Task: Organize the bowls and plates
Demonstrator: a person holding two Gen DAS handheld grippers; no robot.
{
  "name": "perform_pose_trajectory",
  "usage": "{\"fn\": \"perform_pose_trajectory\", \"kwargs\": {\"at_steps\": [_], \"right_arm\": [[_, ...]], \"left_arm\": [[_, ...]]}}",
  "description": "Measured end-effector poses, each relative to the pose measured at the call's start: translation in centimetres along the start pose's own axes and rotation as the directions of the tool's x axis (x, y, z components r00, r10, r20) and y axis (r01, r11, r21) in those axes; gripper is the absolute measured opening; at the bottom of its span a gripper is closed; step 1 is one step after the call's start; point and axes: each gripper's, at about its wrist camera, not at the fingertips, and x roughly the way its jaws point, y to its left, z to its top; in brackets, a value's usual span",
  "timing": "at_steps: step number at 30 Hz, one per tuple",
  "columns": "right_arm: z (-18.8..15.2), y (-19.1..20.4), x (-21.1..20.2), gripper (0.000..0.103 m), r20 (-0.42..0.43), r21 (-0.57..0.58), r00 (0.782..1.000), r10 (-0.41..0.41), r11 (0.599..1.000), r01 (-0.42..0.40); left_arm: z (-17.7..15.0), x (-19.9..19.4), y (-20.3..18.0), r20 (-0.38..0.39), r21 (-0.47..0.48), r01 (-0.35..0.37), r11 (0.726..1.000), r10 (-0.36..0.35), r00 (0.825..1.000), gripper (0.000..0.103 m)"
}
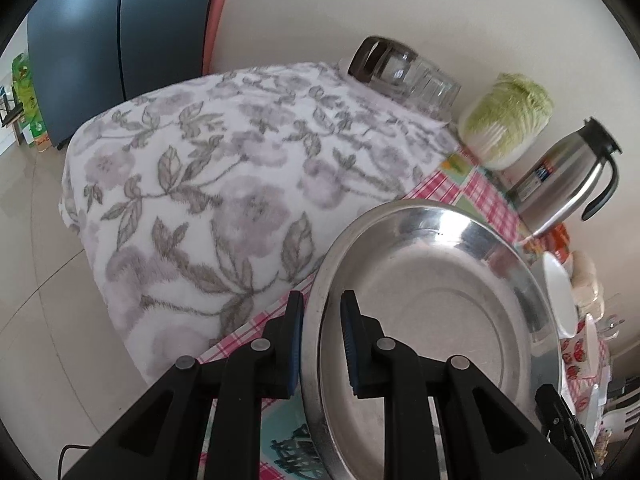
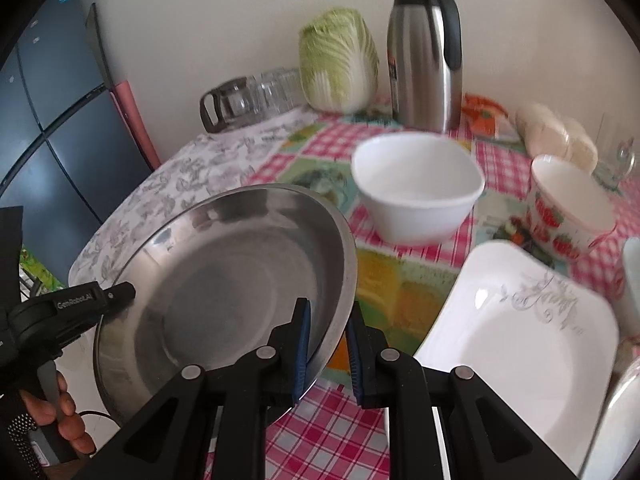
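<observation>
A round steel plate is held tilted above the checked tablecloth. My left gripper is shut on its left rim, with one pad outside the rim and one inside. In the right wrist view the same steel plate has its right rim clamped by my right gripper. A plain white bowl stands beyond it, and a strawberry-print bowl is further right. A white square plate with a grey flourish lies at the lower right. A person's hand grips the left tool's handle.
A steel thermos jug, a Chinese cabbage and a glass jug with tumblers line the wall. A floral cloth covers the table's left part. A bag of pale buns sits at the back right. A dark fridge stands beyond the table.
</observation>
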Motion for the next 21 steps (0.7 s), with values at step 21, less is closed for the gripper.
{"fn": "perform_pose_trajectory", "kwargs": {"at_steps": [21], "right_arm": [[-0.4, -4.9, -8.6, 0.02, 0.112, 0.021, 0.991, -0.079, 0.997, 0.077]], "left_arm": [[-2.0, -6.3, -6.9, 0.087, 0.069, 0.171, 0.983, -0.176, 0.98, 0.019]]}}
